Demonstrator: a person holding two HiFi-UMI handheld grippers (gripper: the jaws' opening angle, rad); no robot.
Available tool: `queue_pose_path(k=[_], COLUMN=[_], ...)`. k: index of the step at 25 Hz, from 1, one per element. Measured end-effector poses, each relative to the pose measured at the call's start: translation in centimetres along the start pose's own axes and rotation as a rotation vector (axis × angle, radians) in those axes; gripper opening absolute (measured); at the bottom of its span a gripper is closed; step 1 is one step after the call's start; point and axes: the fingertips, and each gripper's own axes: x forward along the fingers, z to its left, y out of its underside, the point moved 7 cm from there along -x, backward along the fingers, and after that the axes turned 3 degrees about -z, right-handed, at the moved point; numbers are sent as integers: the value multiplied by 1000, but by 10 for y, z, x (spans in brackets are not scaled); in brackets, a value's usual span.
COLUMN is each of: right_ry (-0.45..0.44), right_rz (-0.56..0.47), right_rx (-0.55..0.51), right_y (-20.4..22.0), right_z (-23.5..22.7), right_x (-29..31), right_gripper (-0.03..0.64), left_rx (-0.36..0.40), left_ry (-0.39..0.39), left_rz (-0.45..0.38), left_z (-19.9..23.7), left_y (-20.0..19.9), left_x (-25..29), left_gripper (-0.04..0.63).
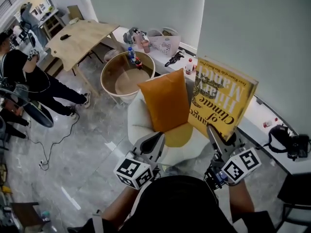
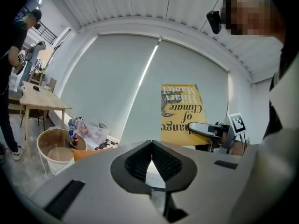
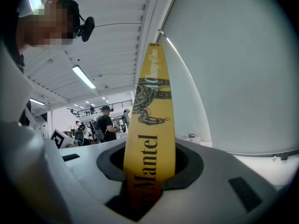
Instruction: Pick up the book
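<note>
- Your right gripper [image 3: 149, 169] is clamped on the lower end of the yellow hardback book with black lettering [image 1: 221, 98]. It holds the book upright in the air, above the orange cushion [image 1: 165, 101] on the white armchair [image 1: 141, 123].
- Your left gripper [image 2: 150, 158] has its jaws pressed together on nothing, beside the book and apart from it.
</note>
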Motion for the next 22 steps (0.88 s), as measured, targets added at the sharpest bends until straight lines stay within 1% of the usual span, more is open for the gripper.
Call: queue_pose_path(k=[2,5,7,11,16,22], right_ry=[-1,-1,6,15,29,56], right_rz=[-13,-33,-42,-63,-81,-82], right_rx=[2,-19,-24,-28,-19,0], right_y=[2,3,5,10,24,42], right_z=[0,3,11,28,49,86], right_x=[-10,-60,-96,-145,-214,-310], right_gripper=[153,152,153,153,153,153], left_rx=[1,9,15,27,23,12], left_ry=[2,5,9,11,23,20], left_rz=[-11,-34,-33,-36,-36,-31], left_z=[-9,-55,-85,-123,-178,-250], left_y=[3,18,31,50,75,107], left_x=[-3,-20,-38,-64,-99,-164], left_gripper=[14,14,14,14,14,14])
